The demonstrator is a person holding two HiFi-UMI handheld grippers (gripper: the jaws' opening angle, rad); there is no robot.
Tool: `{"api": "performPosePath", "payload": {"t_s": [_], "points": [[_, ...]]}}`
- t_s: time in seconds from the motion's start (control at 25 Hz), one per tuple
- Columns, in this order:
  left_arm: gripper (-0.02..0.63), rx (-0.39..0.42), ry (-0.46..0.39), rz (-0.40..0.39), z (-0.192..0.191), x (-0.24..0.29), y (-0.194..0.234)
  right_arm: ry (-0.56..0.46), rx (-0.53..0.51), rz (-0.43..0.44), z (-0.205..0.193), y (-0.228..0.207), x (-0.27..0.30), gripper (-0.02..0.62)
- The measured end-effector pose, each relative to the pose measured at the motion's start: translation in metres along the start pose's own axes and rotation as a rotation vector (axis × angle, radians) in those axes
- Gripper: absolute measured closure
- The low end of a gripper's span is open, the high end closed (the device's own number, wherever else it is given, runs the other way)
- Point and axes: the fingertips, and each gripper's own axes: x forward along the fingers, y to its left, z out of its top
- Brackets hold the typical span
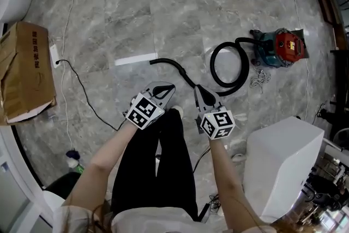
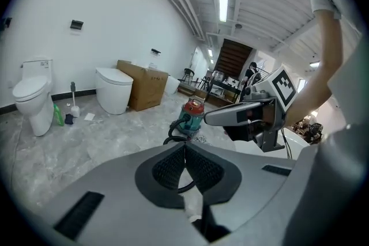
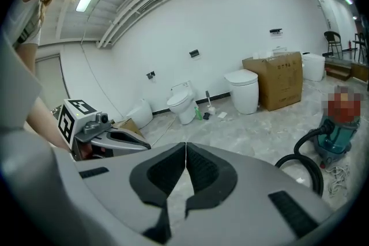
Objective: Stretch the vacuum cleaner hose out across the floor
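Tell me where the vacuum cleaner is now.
In the head view, the vacuum cleaner stands on the floor at the right, beside its coiled hose.

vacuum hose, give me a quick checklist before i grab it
1. Left gripper open for a grasp: not ok, shut and empty.
2. Right gripper open for a grasp: not ok, shut and empty.
3. Hose free end likely within reach: ok, it lies on the floor just ahead of both grippers.
4. Hose stretched out: not ok, looped beside the vacuum cleaner.
5. Hose fixed firmly to the cleaner: cannot tell.
6. Floor by the hose end free: not ok, a white strip lies there.
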Motion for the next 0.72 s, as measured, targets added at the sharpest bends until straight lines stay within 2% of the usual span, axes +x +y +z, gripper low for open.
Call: {"api": "performPosePath", "payload": {"t_s": [0.12,0.28,0.44,0.72], "points": [[0.597,0.001,-0.005,-0.017,-0.013,0.018,0.006,0.023,0.001,0.004,-0.021,-0.017,0.015,0.58],[0.597,-0.067,-0.037,-0.035,-0.029,0.036,0.02,0.068,0.014,-0.009,-0.058,-0.034,0.04,0.58],[0.597,-0.033,0.016,0.015,-0.058,0.064,0.04,0.099,0.021,-0.002,-0.094,-0.053,0.063,0.58],[0.597,-0.018,0.042,-0.02,-0.097,0.106,0.068,0.149,0.034,-0.027,-0.128,-0.091,0.101,0.578]]}}
